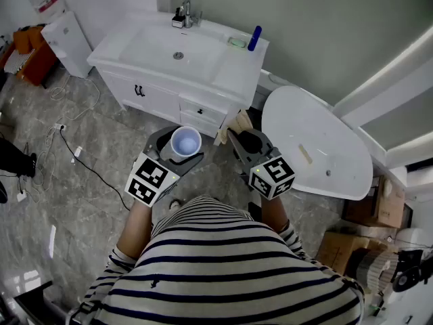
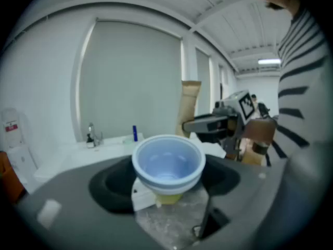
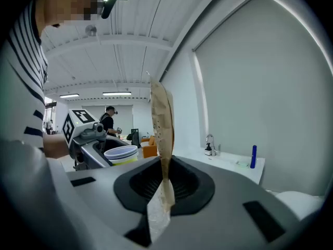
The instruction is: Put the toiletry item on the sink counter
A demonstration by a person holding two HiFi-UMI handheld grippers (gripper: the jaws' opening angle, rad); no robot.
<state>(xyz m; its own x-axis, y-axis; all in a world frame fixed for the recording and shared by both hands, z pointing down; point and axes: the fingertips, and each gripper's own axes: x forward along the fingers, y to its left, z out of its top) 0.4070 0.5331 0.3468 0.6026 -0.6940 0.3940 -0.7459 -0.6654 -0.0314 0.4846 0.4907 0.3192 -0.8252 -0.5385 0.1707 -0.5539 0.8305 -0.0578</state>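
The striped shirt (image 1: 223, 263) fills the bottom of the head view. Just ahead of it, each marker cube (image 1: 150, 178) carries black-and-white squares but no lettering.

The left tool (image 1: 181, 149) is clamped wide on a pale blue cup (image 2: 167, 163), which it holds upright and mouth-up above the floor. The cup has a yellowish base and no print can be seen on it. The right tool (image 3: 164, 184) is pressed nearly together on a thin brown paper packet (image 3: 161, 124). The packet stands on edge and is speckled, and I cannot make out any writing on it.

The floor (image 1: 81, 202) beneath is grey, marble-patterned tile, with a dark cable (image 1: 76, 156) trailing across it.

Well apart from the cup stands a white vanity. Its basin (image 1: 177, 49) is set into the worktop (image 1: 233, 70). At the back of the worktop are a chrome tap (image 1: 186, 11), a green soap dish (image 1: 237, 42) and an upright blue bottle (image 1: 254, 38).

To the right is a white oval fixture (image 1: 318, 147), and to the left a white cabinet (image 1: 67, 42). Beyond the cabinet is a red label (image 1: 47, 4) too small to read. A plain grey-green wall (image 1: 325, 26) closes off the room.
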